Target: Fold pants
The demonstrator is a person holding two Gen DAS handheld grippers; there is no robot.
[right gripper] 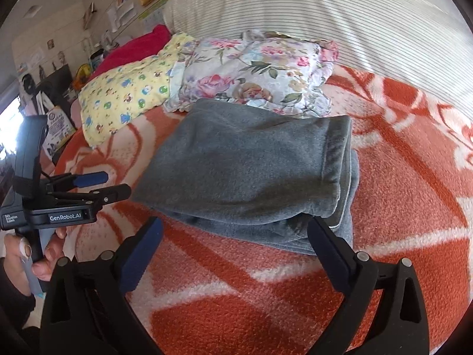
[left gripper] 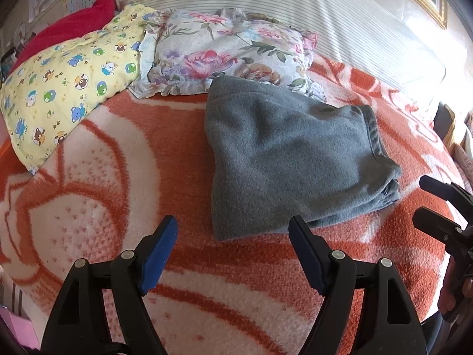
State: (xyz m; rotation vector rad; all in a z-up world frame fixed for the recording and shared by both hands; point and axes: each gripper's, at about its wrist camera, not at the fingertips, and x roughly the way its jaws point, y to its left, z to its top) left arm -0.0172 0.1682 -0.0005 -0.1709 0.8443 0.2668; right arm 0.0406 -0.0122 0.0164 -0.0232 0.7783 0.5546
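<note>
Two pillows (left gripper: 224, 50) (left gripper: 65, 80), one folded pants (left gripper: 292, 153) bundle.

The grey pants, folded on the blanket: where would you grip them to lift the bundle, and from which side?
Probably the near right corner of the grey pants, where the stacked layer edges show. Come in low from the camera side with the right gripper; its open jaws already flank that edge, so one pinch could catch all the layers. The left gripper could steady the near left corner.
</note>
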